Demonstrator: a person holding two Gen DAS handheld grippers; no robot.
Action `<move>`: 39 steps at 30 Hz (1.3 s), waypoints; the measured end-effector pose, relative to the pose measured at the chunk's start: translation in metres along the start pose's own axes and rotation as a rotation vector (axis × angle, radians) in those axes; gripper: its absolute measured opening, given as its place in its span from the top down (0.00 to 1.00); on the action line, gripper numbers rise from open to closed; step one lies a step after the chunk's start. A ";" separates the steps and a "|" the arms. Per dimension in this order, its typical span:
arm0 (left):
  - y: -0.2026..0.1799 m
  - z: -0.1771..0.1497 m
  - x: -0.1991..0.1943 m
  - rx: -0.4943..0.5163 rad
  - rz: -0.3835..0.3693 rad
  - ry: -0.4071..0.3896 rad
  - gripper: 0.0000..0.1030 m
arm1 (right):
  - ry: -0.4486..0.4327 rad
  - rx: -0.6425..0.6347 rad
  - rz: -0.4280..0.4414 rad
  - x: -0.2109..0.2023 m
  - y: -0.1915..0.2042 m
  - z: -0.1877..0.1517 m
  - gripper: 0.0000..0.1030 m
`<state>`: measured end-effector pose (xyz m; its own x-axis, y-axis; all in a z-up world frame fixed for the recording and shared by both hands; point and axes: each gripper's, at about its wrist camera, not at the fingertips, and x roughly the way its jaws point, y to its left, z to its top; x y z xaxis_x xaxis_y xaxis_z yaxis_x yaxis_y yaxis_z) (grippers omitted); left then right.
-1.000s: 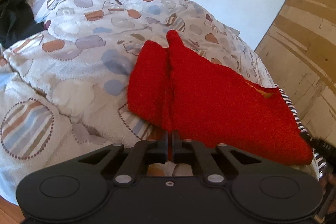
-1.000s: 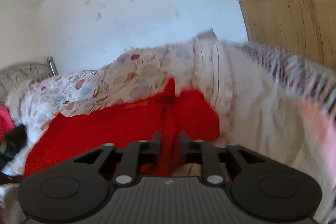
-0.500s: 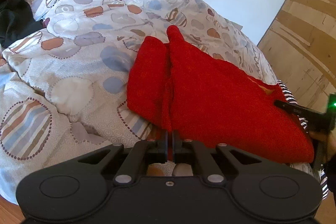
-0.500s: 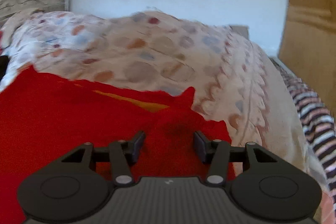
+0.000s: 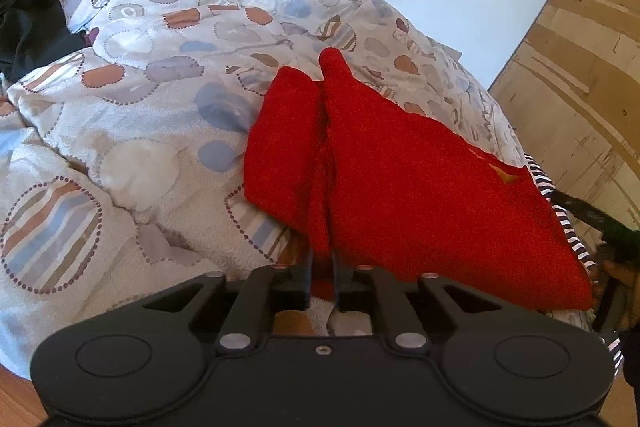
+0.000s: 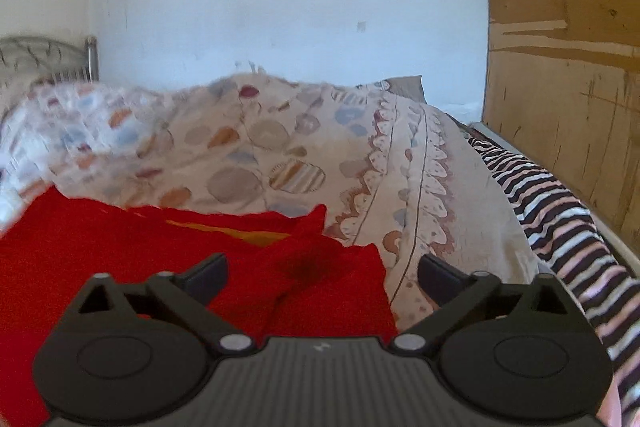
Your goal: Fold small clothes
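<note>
Red garment (image 5: 420, 179) lies folded on the patterned quilt (image 5: 160, 99), toward the bed's right edge, just beside the striped sheet (image 6: 560, 219).

Left gripper (image 5: 322, 281): jaws opening, narrow gap showing. A pinched ridge of the garment's near edge sits between the fingers (image 5: 306, 279). Cannot tell whether the pads press on it or have let go.

Right gripper (image 6: 322, 277): jaws opening, spread wide, released. The garment's near right corner (image 6: 320, 267) lies flat below and between the fingers, neither one touching it. Small dimple in the cloth there. An orange-yellow patch shows at the fold line on the garment's top.

Left-wrist view: the right gripper's black finger (image 5: 588, 215) is just off the garment's right edge, over the striped sheet.

Far left on the quilt: a black garment (image 5: 28, 23), well apart from the red one. White wall (image 6: 280, 7) behind, wooden panel (image 6: 560, 47) on the right.
</note>
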<state>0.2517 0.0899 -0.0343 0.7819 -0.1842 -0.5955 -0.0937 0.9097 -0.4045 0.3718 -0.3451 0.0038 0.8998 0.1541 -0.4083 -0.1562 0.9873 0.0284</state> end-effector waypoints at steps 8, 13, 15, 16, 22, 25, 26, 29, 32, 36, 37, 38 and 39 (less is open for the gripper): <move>-0.009 -0.009 -0.025 0.004 -0.011 -0.050 0.18 | -0.110 0.038 -0.002 -0.070 0.032 -0.027 0.00; -0.018 -0.018 -0.034 0.009 -0.013 -0.059 0.01 | -0.116 0.208 -0.020 -0.115 0.039 -0.067 0.00; -0.019 -0.021 -0.033 -0.003 -0.015 -0.046 0.01 | -0.090 0.214 -0.042 -0.127 0.043 -0.083 0.00; -0.021 -0.023 -0.032 -0.013 -0.015 -0.036 0.01 | -0.080 0.198 -0.051 -0.131 0.047 -0.089 0.00; -0.020 -0.031 -0.025 -0.110 -0.046 -0.008 0.01 | -0.063 0.056 -0.096 -0.133 0.061 -0.090 0.00; -0.018 -0.032 -0.021 -0.188 -0.089 -0.004 0.01 | -0.087 0.041 -0.082 -0.127 0.066 -0.079 0.00; -0.017 -0.032 -0.019 -0.209 -0.107 -0.002 0.01 | -0.094 0.028 -0.072 -0.123 0.070 -0.075 0.00; -0.017 -0.031 -0.014 -0.257 -0.155 -0.003 0.01 | -0.097 -0.021 -0.039 -0.112 0.082 -0.066 0.00; -0.016 -0.028 -0.011 -0.294 -0.166 -0.014 0.01 | -0.112 -0.065 -0.026 -0.096 0.100 -0.051 0.00; -0.005 -0.027 -0.005 -0.396 -0.175 -0.028 0.01 | -0.105 -0.092 0.007 -0.071 0.123 -0.034 0.00; -0.001 -0.028 -0.004 -0.428 -0.176 -0.028 0.01 | -0.094 -0.105 0.016 -0.065 0.129 -0.031 0.00; 0.003 -0.029 -0.003 -0.456 -0.175 -0.026 0.01 | -0.084 -0.122 0.026 -0.061 0.135 -0.031 0.00; 0.006 -0.030 -0.002 -0.476 -0.174 -0.023 0.01 | -0.072 -0.154 0.043 -0.055 0.145 -0.032 0.00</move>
<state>0.2314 0.0849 -0.0567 0.8238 -0.3049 -0.4780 -0.2273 0.5947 -0.7711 0.2865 -0.2121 0.0018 0.9171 0.2035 -0.3428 -0.2503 0.9632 -0.0979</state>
